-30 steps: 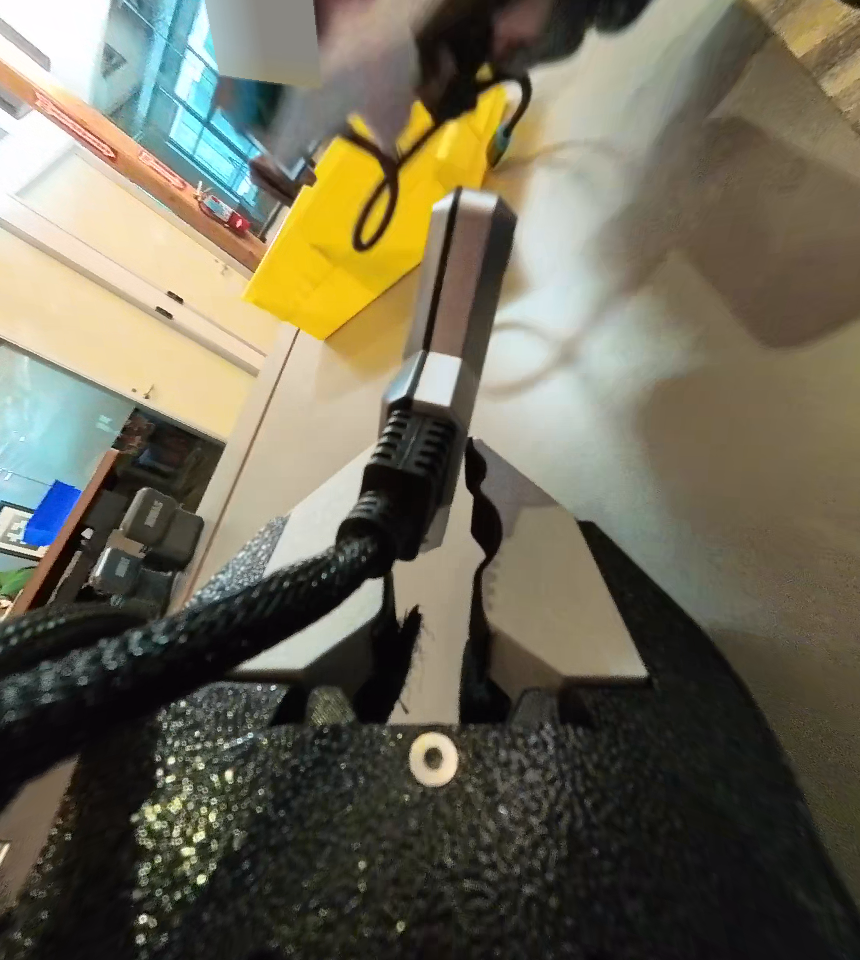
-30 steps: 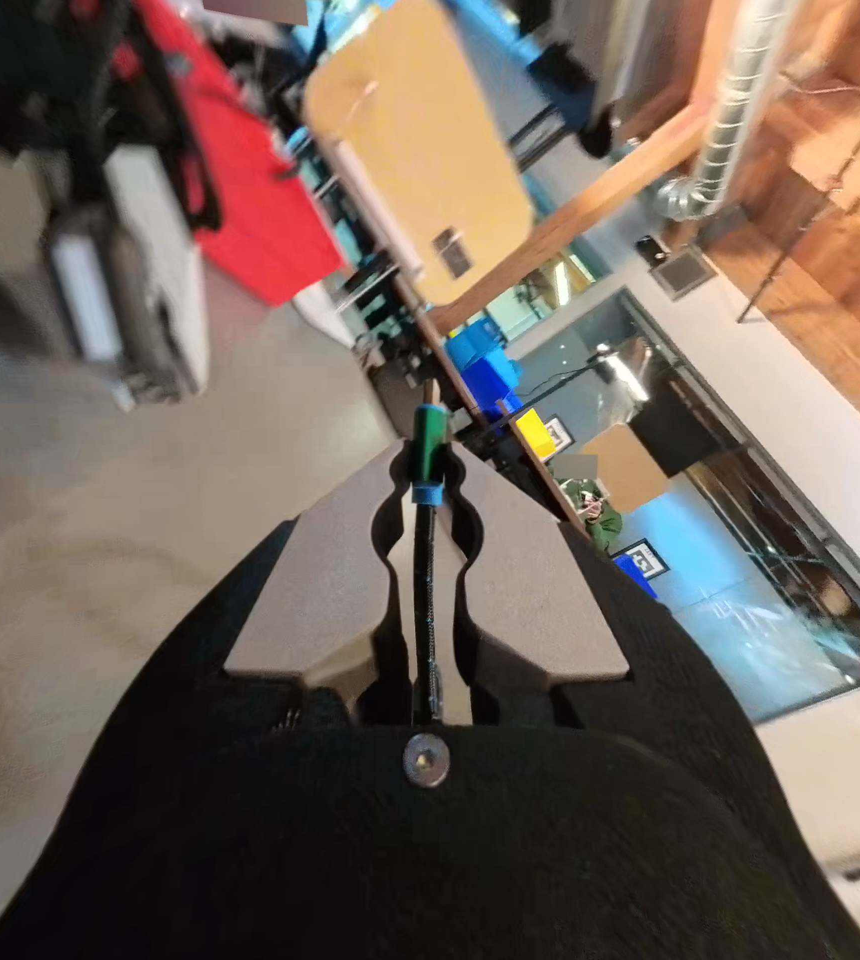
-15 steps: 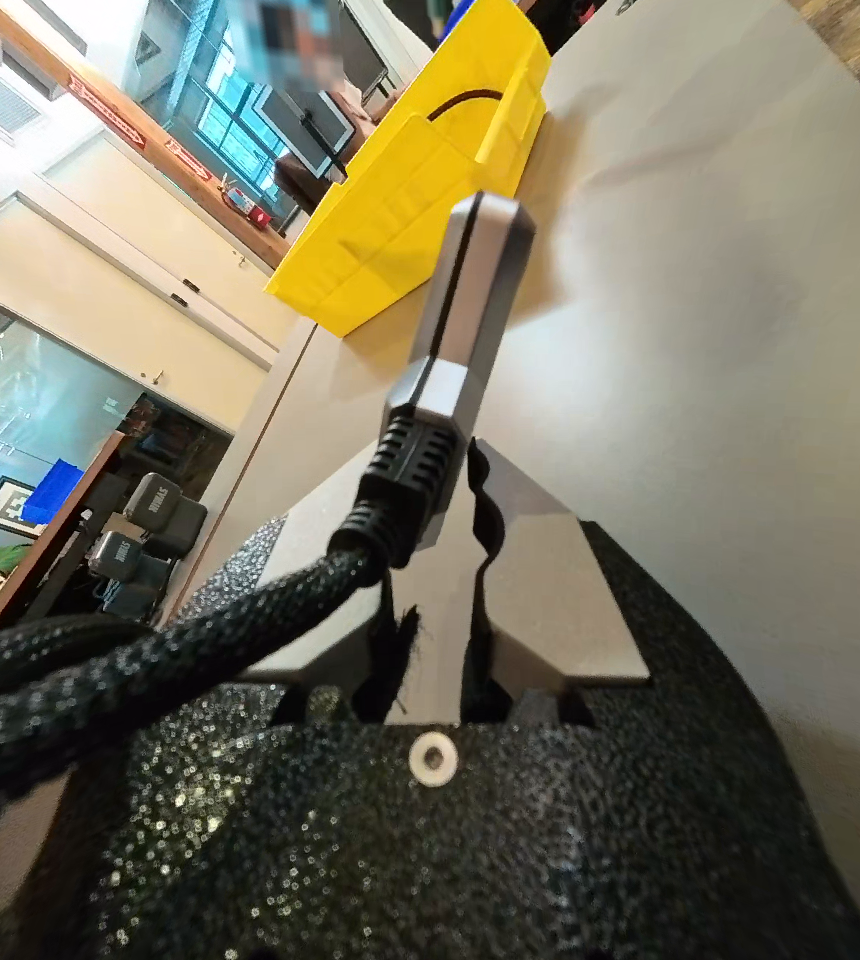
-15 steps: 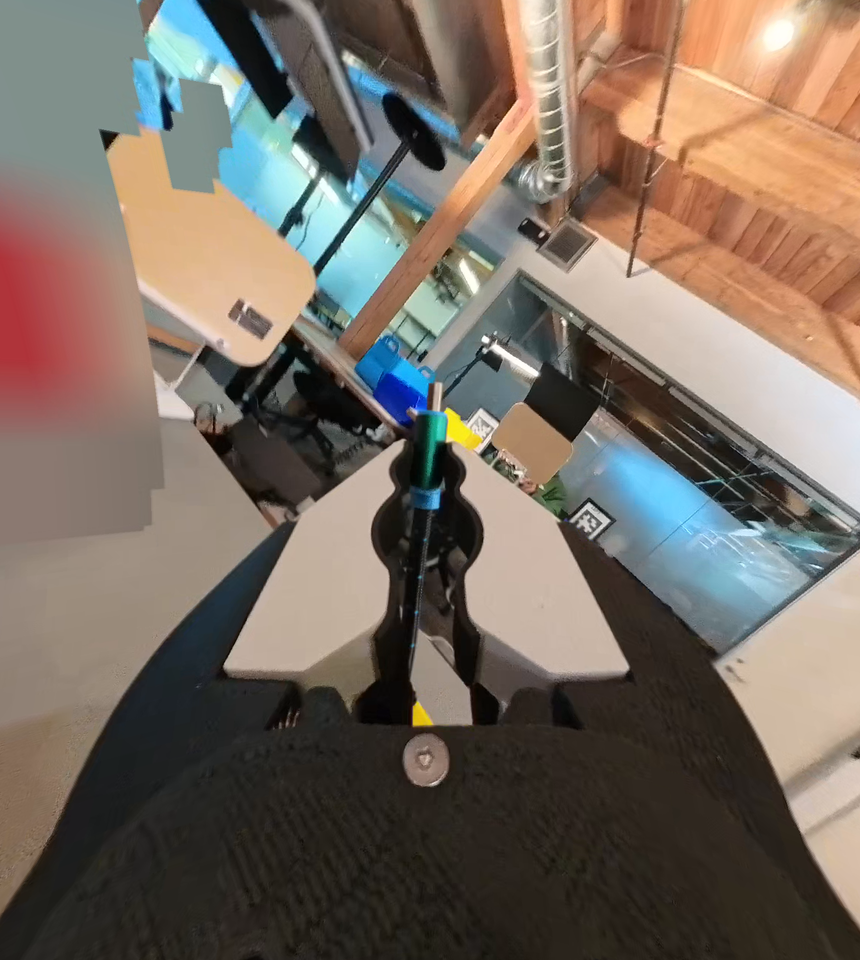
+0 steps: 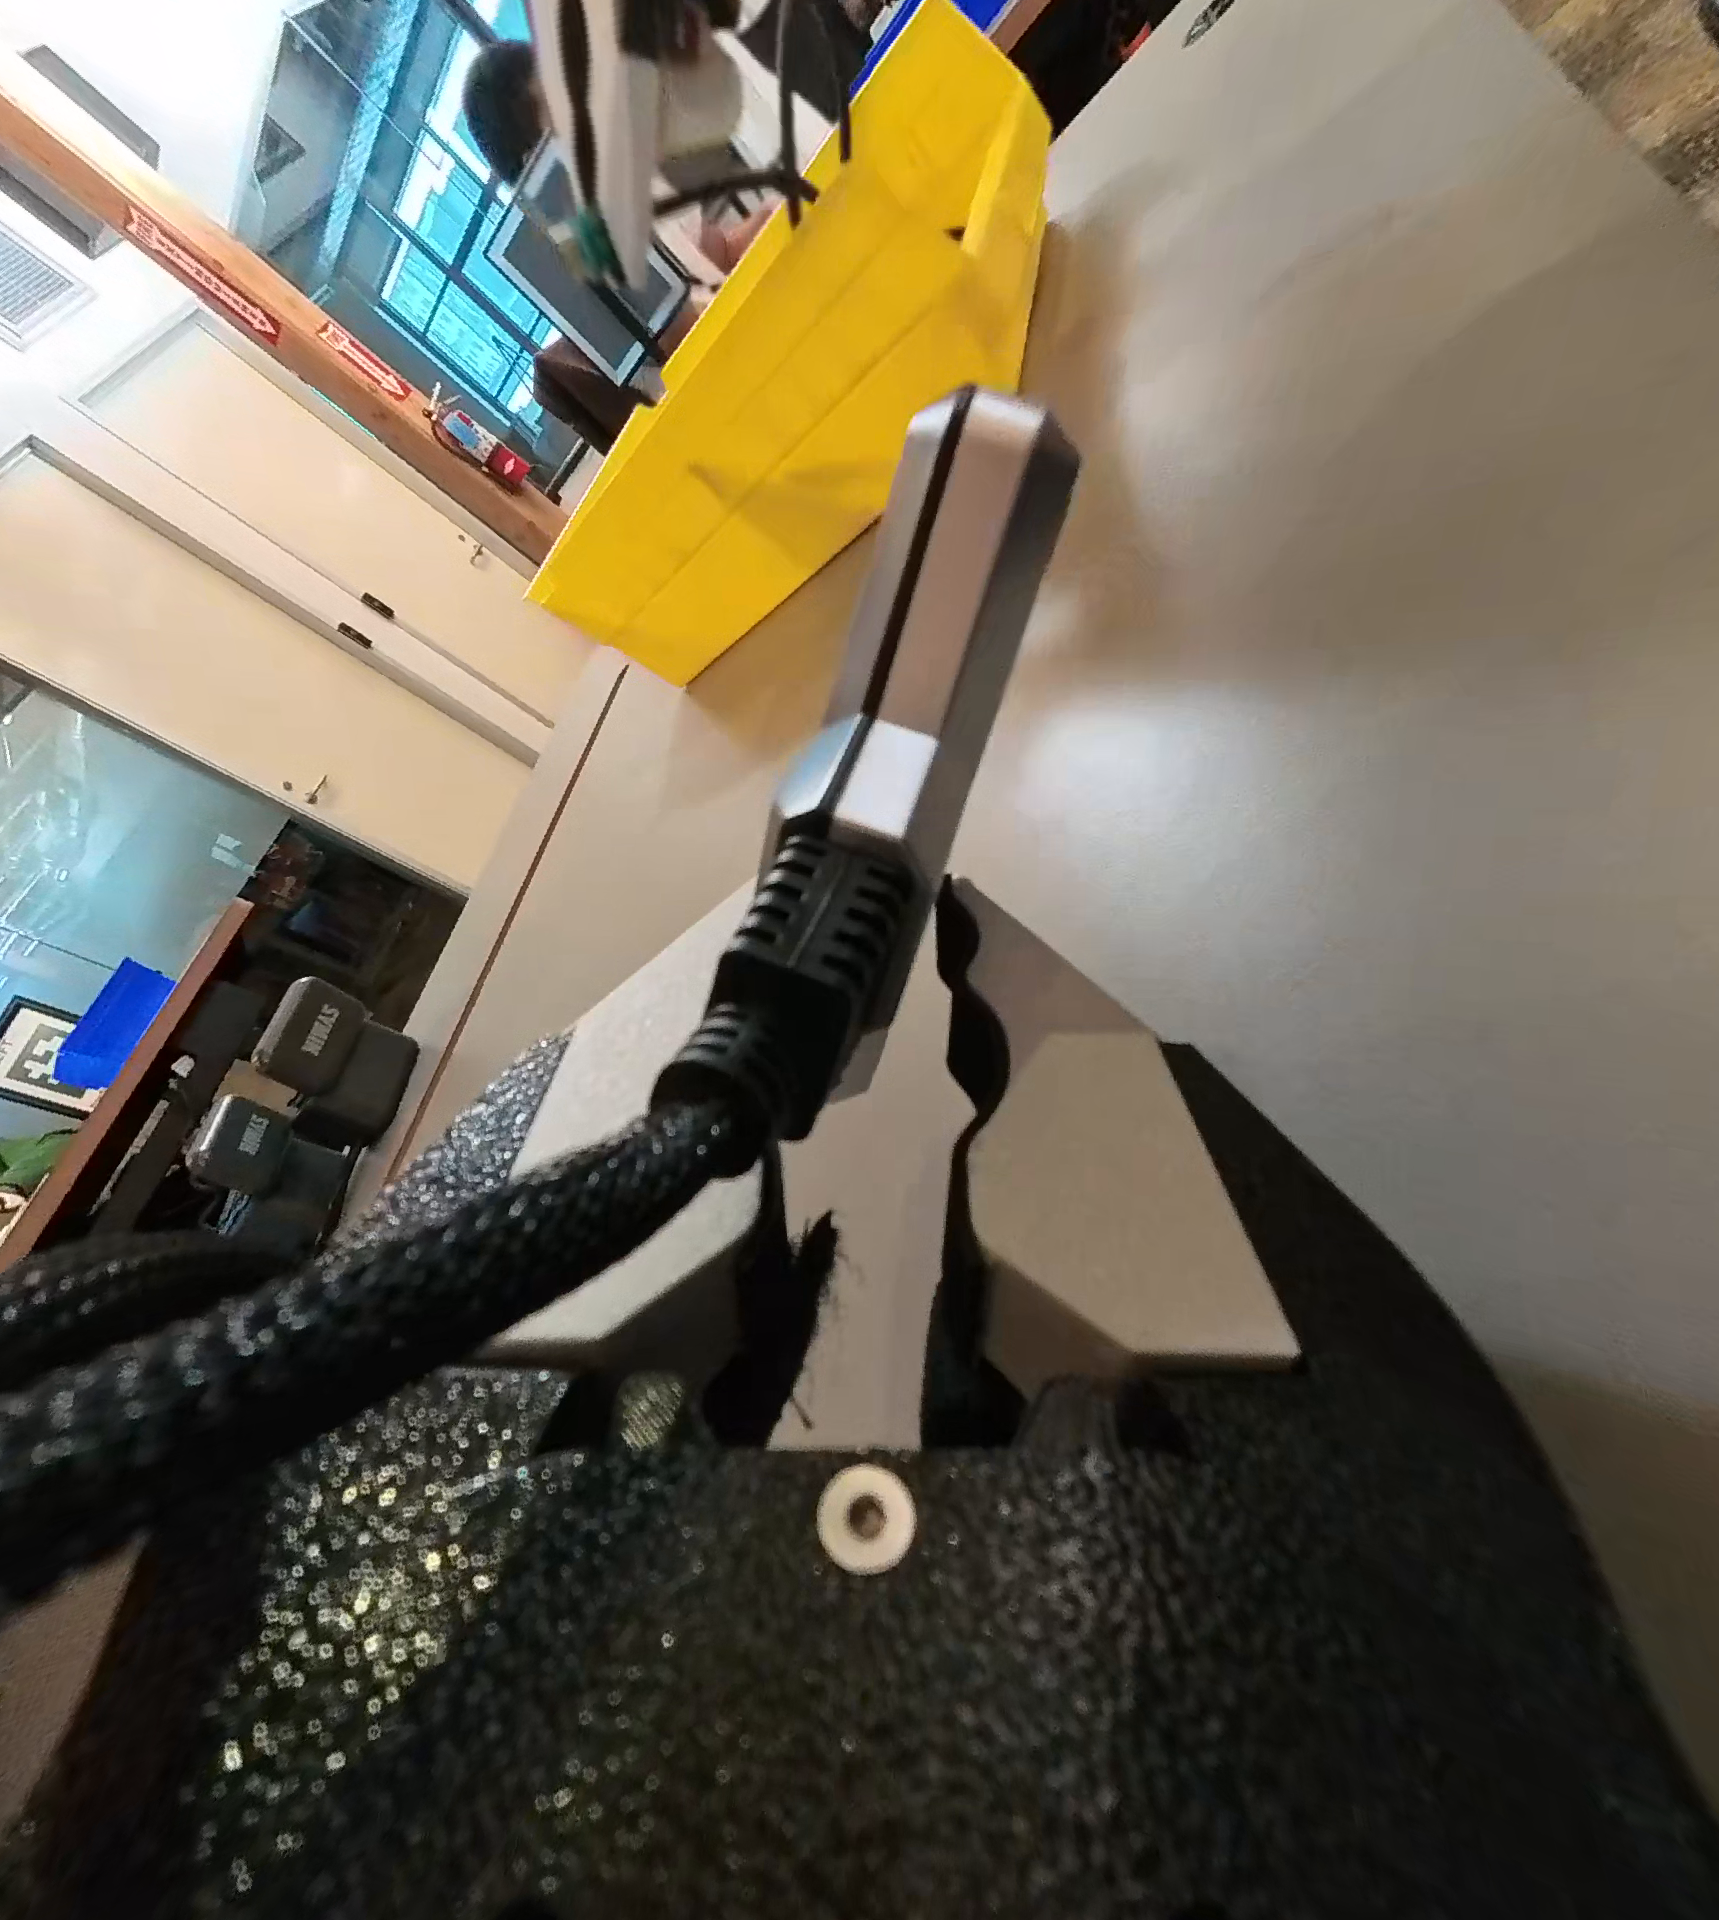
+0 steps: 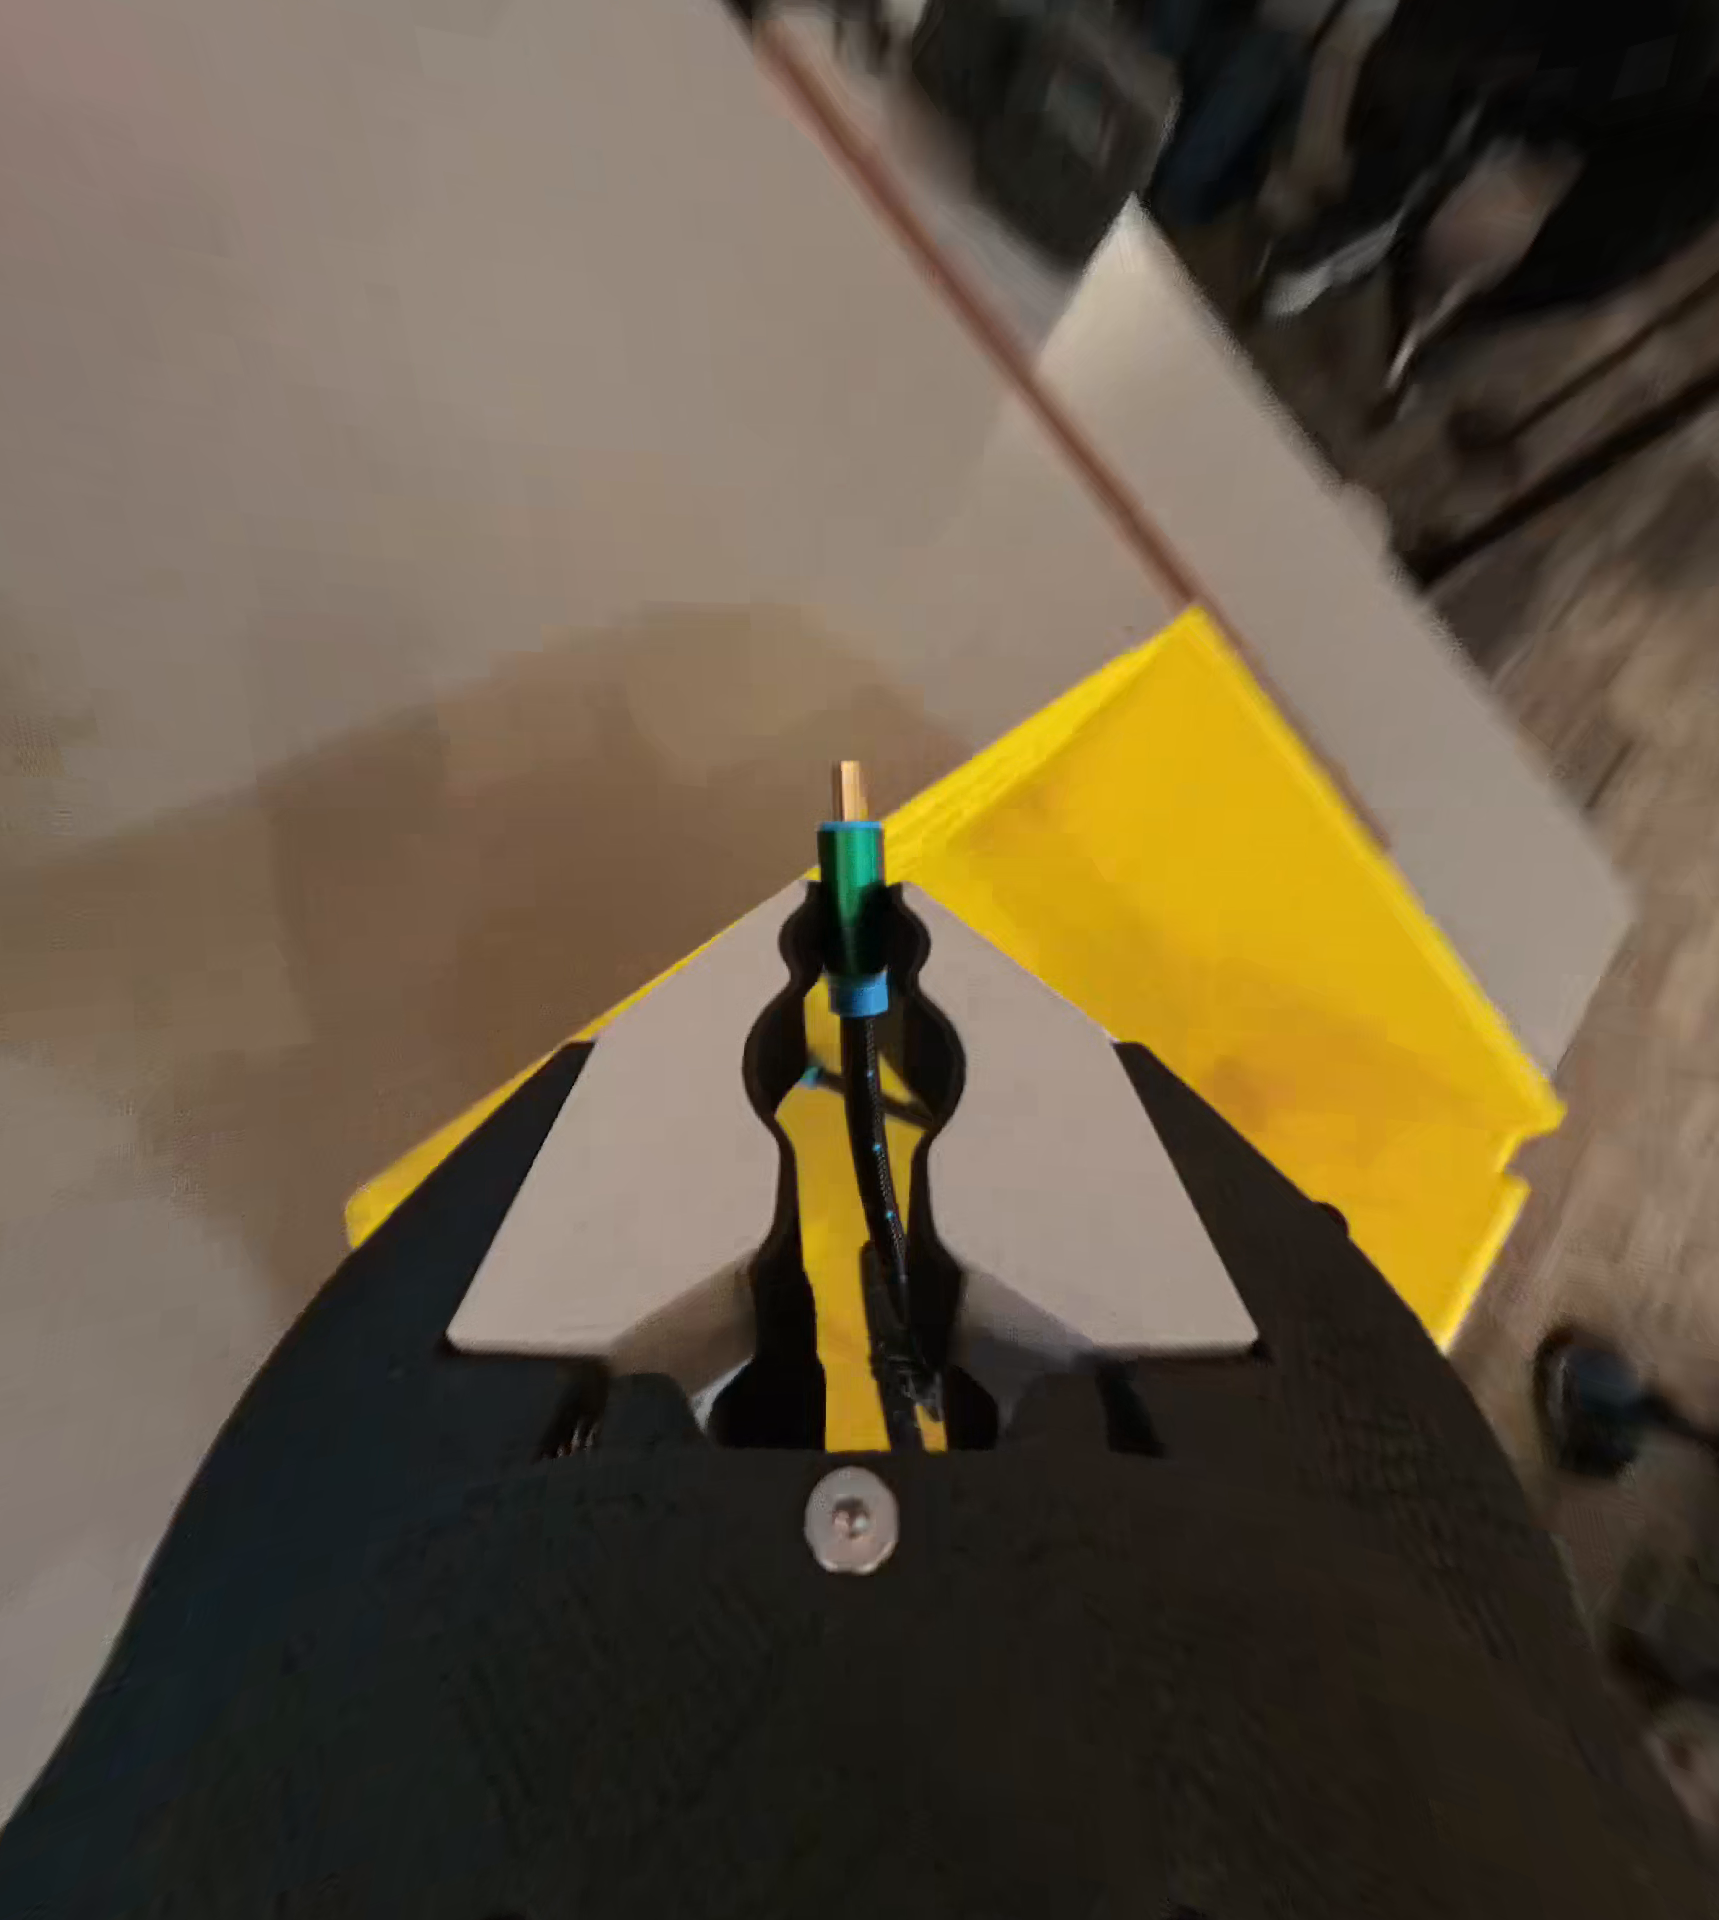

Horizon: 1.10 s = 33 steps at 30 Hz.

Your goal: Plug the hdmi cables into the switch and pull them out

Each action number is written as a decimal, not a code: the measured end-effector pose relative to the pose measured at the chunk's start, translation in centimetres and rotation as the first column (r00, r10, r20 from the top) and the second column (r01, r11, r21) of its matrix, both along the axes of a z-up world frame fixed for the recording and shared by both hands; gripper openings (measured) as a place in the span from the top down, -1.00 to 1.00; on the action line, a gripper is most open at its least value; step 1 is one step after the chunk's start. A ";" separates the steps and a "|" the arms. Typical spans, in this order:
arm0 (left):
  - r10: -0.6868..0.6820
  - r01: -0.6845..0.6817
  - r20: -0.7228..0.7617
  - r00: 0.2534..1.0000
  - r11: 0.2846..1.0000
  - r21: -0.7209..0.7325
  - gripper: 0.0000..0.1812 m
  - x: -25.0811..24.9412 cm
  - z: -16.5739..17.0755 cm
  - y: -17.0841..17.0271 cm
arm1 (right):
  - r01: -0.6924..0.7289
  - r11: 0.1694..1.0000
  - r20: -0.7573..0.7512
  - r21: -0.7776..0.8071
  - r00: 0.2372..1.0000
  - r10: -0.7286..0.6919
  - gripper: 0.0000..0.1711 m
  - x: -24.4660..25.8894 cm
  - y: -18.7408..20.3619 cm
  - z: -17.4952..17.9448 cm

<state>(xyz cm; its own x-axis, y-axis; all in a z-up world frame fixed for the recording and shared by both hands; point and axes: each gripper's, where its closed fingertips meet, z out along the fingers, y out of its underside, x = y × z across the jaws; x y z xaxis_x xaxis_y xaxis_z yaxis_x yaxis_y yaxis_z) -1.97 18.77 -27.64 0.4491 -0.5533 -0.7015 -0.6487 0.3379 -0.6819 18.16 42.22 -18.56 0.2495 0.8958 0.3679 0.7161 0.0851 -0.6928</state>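
The switch [image 5: 959, 613], a slim grey metal block, sits clamped edge-on in my left gripper [image 5: 922, 935], jaws narrow and tight on its lower end, with a thick black braided cable [image 5: 335, 1320] plugged into its side and trailing off to the lower left. That grip has held unchanged over the last second; only the camera has tilted a little, so the yellow bin [image 5: 813, 416] behind the switch now shows more of its long wall. My right gripper [image 6: 850, 894] pinches the green-bodied hdmi plug [image 6: 847, 883] between its tips, jaws nearly closed on it, gold tip pointing forward and its thin black cable [image 6: 881, 1174] running back between the fingers. What has changed is the right side: half a second ago it pointed up at the ceiling and windows, and now it has swung down over the grey table [image 6: 419, 416] with the bin just beyond the plug. The frame is motion-blurred, so it is mid-swing. I read this as one cable just pulled free and being carried away toward the bin, while the other remains seated and waits for its own pull
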 end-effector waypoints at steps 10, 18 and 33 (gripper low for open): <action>-0.030 0.030 -0.026 0.999 0.999 0.015 0.72 0.4 -0.2 -0.5 | 0.594 0.786 0.376 -0.173 0.777 -0.504 0.64 5.8 1.4 -6.1; -0.016 0.016 0.016 1.000 1.000 -0.012 0.72 0.1 0.1 -0.1 | 0.270 0.954 0.287 0.132 0.911 -0.298 0.28 0.2 -4.6 -0.5; 0.001 0.000 0.055 0.999 1.000 -0.028 0.70 -0.2 0.3 0.3 | -0.502 0.717 0.084 0.484 0.842 0.533 0.78 -20.0 -27.5 -5.8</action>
<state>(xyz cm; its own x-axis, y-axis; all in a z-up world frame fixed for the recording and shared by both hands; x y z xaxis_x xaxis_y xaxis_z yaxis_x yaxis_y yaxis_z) -2.14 19.06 -27.32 0.4867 -0.5722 -0.6600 -0.6104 0.3178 -0.7256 -1.85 14.72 -24.35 -0.1664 0.6102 0.7746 0.4235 0.7536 -0.5027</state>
